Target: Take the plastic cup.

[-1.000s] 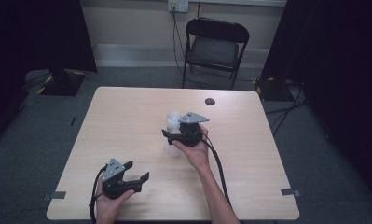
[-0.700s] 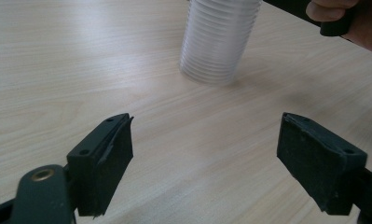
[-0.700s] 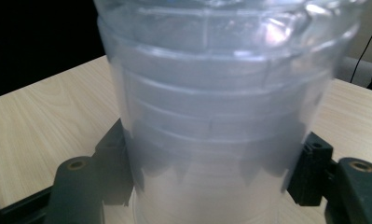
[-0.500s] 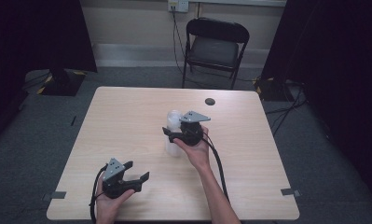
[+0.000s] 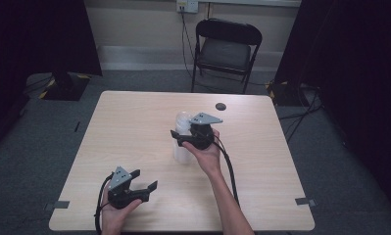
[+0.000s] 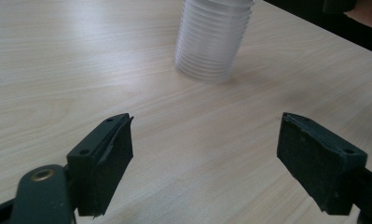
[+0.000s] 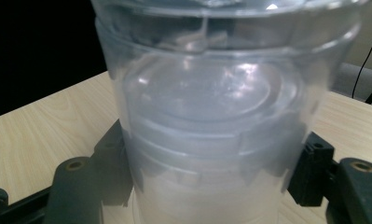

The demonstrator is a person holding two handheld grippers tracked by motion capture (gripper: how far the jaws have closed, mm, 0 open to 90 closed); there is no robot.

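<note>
Right tool (image 5: 179, 139) has just closed on one cup stack (image 5: 183, 142) — left tool (image 5: 146, 180) gapes empty.

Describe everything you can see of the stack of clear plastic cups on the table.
The stack of clear plastic cups stands upside down near the middle of the table, wide rims on the wood. Its translucent, frosted walls show many close rings where nested cups overlap. The right gripper has just closed its jaws on the topmost cup from both sides, the pads pressing its wall. Nothing else touches it; the left gripper sits open, well apart.
</note>
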